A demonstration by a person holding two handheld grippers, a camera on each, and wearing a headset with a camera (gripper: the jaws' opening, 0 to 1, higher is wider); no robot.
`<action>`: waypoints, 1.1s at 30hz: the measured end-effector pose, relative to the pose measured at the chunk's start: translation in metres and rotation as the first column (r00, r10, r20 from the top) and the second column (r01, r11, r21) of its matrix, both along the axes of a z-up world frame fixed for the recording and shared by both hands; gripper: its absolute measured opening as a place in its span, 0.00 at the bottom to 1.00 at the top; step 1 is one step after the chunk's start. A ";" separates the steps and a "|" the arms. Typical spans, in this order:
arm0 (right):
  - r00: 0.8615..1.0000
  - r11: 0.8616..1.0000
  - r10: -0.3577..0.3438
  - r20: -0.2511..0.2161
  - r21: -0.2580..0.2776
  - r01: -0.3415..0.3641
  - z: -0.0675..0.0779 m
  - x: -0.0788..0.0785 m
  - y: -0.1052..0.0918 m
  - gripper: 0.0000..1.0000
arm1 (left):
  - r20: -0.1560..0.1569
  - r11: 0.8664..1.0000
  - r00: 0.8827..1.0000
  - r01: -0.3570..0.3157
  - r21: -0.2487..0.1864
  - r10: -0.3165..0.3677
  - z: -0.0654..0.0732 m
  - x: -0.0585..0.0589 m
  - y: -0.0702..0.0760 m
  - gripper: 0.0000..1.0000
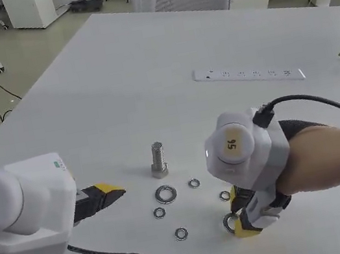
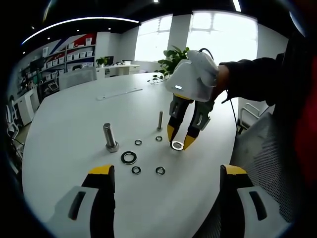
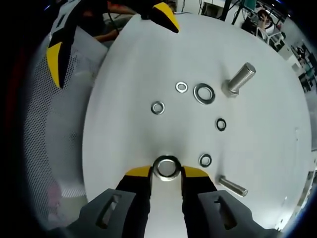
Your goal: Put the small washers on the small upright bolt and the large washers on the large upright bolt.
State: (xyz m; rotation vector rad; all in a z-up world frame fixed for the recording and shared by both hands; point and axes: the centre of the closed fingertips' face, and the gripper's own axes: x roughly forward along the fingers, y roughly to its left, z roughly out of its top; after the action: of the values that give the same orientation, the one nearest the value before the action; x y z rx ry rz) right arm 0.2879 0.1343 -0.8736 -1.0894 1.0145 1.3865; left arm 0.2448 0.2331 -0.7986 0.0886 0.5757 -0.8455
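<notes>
Right gripper (image 1: 237, 226) clamps a large washer (image 3: 167, 167) low over the table (image 1: 147, 72).
It points steeply down, the washer held flat, hole upward, near the small upright bolt (image 3: 233, 186). Left gripper (image 2: 167, 171) hovers level, jaws spread wide. The large bolt (image 1: 158, 160) stands vertical.

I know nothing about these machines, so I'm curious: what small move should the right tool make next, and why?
Probably lift a little, straight up. The right tool seems closed on a large washer that sits low at the table, while the large bolt it belongs on stands apart, with nothing threaded on it. The washer must rise before it can travel there.
</notes>
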 end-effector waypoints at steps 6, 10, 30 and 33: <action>1.000 1.000 0.007 0.000 -0.002 -0.007 0.010 0.000 -0.001 0.24 | -0.001 1.000 1.000 0.003 -0.001 -0.003 0.000 0.001 -0.001 0.87; 1.000 1.000 0.011 -0.003 0.003 -0.011 0.022 0.000 0.001 0.24 | 0.001 1.000 1.000 0.006 -0.001 -0.006 0.001 0.002 -0.001 0.87; 0.994 0.997 0.063 0.084 0.032 -0.066 0.095 0.028 0.019 0.24 | 0.015 1.000 1.000 0.012 0.003 -0.012 0.003 0.005 -0.002 0.86; 0.991 0.996 0.079 0.105 0.026 -0.082 0.106 0.036 0.023 0.24 | 0.016 1.000 1.000 0.010 0.002 -0.010 0.003 0.005 -0.002 0.86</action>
State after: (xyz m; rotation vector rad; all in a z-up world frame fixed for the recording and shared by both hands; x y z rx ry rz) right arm 0.3235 0.1577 -0.7675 -1.1784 0.8802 1.3908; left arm 0.2496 0.2313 -0.7951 0.1002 0.5619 -0.8533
